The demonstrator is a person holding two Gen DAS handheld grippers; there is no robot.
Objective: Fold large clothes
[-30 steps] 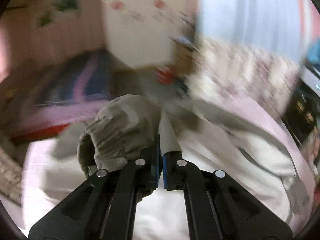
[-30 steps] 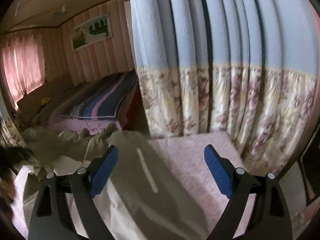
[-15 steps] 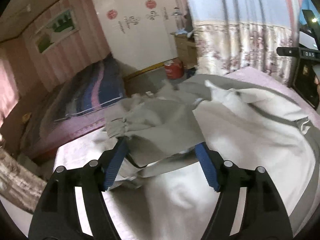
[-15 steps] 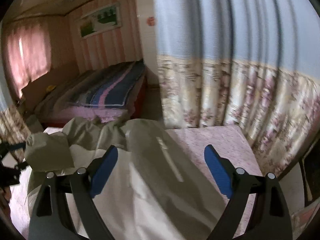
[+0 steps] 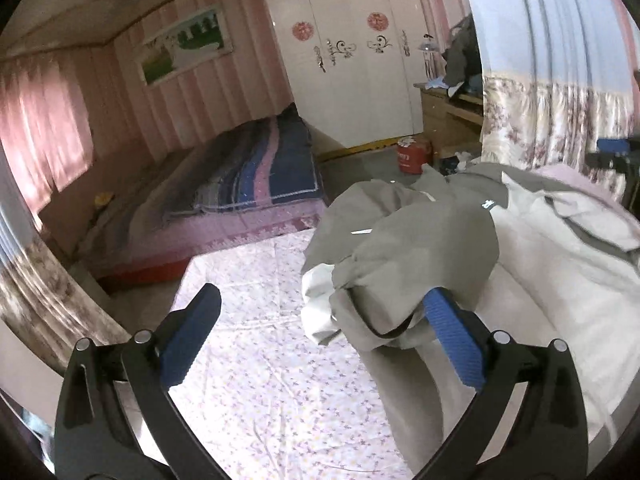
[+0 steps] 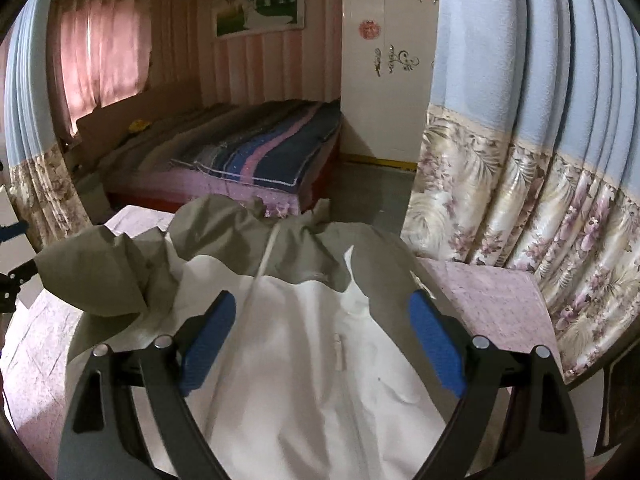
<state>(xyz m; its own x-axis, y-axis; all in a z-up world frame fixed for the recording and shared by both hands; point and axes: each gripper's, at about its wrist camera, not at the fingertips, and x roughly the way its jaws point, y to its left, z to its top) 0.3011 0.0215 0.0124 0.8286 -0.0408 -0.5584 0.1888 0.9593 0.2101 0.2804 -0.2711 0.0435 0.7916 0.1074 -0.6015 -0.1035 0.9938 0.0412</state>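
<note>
A large grey and white jacket (image 5: pixel 540 264) lies on a bed with a pink floral sheet (image 5: pixel 260 360). One grey sleeve (image 5: pixel 412 256) is folded across the white body. My left gripper (image 5: pixel 324 340) is open and empty, with its right pad next to the sleeve's cuff. In the right wrist view the jacket (image 6: pixel 304 360) lies spread below my right gripper (image 6: pixel 324 344), which is open and empty above the white body. The folded sleeve (image 6: pixel 100 276) shows at the left.
A second bed with a striped blue and purple cover (image 5: pixel 256 168) stands beyond. A white wardrobe (image 5: pixel 352 60) and a red container (image 5: pixel 412 154) are at the back. Floral curtains (image 6: pixel 520 184) hang close on the right.
My left gripper has let go of the grey sleeve, opened and drawn back left. The sleeve now lies across the jacket. My right gripper stayed open and shifted over the jacket body.
</note>
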